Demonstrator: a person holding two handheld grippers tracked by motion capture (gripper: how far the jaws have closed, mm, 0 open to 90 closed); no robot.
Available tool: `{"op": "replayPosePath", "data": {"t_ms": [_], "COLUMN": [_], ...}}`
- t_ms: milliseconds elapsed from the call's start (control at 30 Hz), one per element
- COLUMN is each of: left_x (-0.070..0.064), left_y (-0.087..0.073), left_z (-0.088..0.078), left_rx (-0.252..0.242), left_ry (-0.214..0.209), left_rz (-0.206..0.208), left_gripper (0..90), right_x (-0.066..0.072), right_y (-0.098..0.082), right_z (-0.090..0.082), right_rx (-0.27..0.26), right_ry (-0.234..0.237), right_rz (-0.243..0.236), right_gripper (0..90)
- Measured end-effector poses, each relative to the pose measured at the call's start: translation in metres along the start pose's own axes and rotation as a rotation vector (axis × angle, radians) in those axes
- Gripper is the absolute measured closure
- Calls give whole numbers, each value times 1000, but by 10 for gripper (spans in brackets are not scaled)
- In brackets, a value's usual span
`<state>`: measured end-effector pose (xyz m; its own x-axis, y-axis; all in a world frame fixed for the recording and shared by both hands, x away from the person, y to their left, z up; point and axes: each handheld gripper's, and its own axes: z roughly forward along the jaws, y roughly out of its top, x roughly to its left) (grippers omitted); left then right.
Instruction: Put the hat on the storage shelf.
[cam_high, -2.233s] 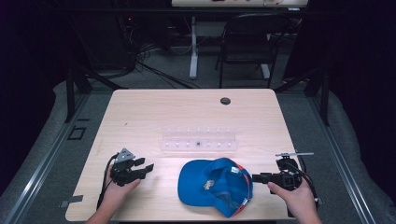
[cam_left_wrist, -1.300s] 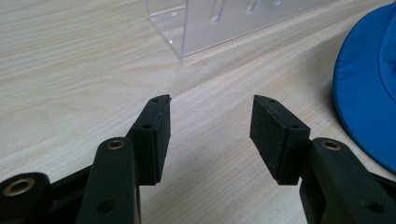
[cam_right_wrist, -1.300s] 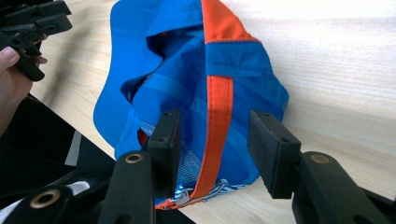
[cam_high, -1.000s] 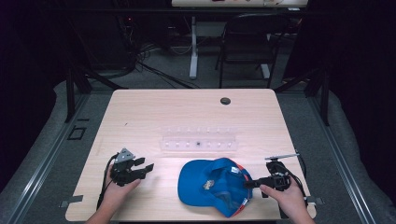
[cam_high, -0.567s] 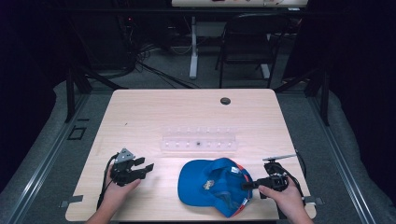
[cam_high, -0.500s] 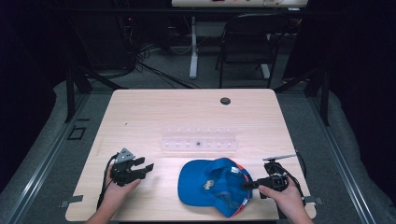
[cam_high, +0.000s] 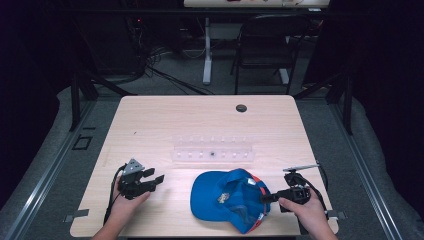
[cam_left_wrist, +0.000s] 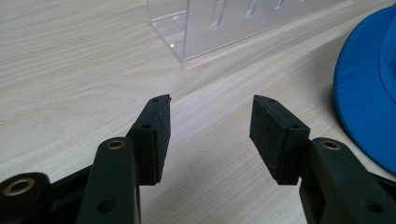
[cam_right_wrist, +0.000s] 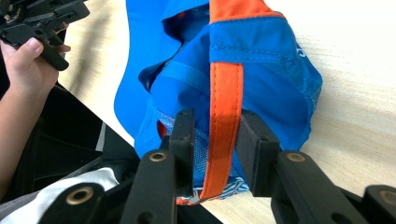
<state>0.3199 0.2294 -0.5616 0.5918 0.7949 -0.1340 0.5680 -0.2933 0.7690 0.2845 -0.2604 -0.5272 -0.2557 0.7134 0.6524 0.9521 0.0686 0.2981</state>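
**A:** Where's the cap (cam_high: 227, 199) from your end?

**B:** Near the front edge of the desk (cam_high: 165, 117), a little right of centre, lying upside down with its brim toward the left hand. Blue, with an orange strip (cam_right_wrist: 226, 98) running over the back of it.

**A:** And my right tool (cam_high: 270, 197)?

**B:** I've got it clenched on the cap. In the right gripper view the two jaws stand on either side of that orange strip and the blue cloth under it, pressed in on the rim (cam_right_wrist: 219, 154). The right hand (cam_high: 305, 212) sits just right of the cap.

**A:** The left one?

**B:** My left tool (cam_high: 156, 178) is released, jaws well apart with bare wood between them. It rests left of the cap, apart from it, held by the left hand (cam_high: 127, 197). In the left gripper view the pads (cam_left_wrist: 266, 135) grip nothing, and the cap's brim (cam_left_wrist: 369, 88) shows at the right edge.

**A:** Anything else near the cap?

**B:** A clear rack (cam_high: 212, 150) lies just behind it, toward the desk's middle. Farther back from the cap there's a dark round grommet (cam_high: 241, 108) near the far edge.
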Motion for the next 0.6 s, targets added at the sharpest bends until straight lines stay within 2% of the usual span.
{"op": "replayPosePath", "data": {"t_ms": [167,333,433,600], "left_x": [0,0,0,0], "left_y": [0,0,0,0], "left_z": [0,0,0,0], "left_rx": [-1,-2,-2,-2], "left_ry": [1,2,3,2], "left_rz": [0,2,0,0], "left_gripper": [486,486,485,485], "right_x": [1,1,2,4], "right_y": [1,2,2,3], "right_z": [-1,-2,-2,-4], "right_rx": [1,5,9,7], "right_ry": [0,-8,-7,-22], "right_rz": [7,8,29,26], "right_gripper": [763,773,775,776]}}
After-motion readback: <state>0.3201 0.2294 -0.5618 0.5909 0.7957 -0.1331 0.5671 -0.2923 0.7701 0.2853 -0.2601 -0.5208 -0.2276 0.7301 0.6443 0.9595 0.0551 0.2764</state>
